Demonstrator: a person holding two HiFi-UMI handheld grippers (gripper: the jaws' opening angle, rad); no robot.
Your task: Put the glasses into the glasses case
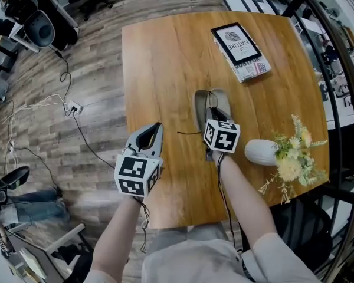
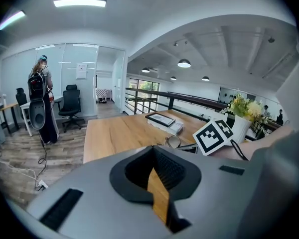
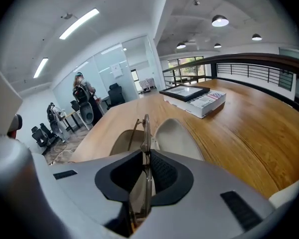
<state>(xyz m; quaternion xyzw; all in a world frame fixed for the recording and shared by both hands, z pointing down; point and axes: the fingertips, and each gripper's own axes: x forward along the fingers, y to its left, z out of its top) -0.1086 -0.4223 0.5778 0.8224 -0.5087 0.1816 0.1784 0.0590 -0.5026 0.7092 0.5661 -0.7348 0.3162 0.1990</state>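
My right gripper (image 1: 213, 113) (image 3: 146, 156) is shut on the thin-framed glasses (image 3: 146, 126), which stand edge-on between its pads. It hovers just over the open beige glasses case (image 1: 200, 107) (image 3: 177, 133), which lies in the middle of the wooden table (image 1: 165, 63); both halves of the case face up. In the head view the gripper hides most of the glasses. My left gripper (image 1: 158, 127) (image 2: 153, 169) is low over the table's left part, to the left of the case. Its jaws are shut with nothing between them.
A book (image 1: 241, 50) (image 3: 194, 98) lies at the table's far right. A white vase (image 1: 261, 152) of pale flowers (image 1: 292, 155) stands close to my right forearm. The table's left edge (image 1: 125, 111) is beside my left gripper; cables lie on the floor below.
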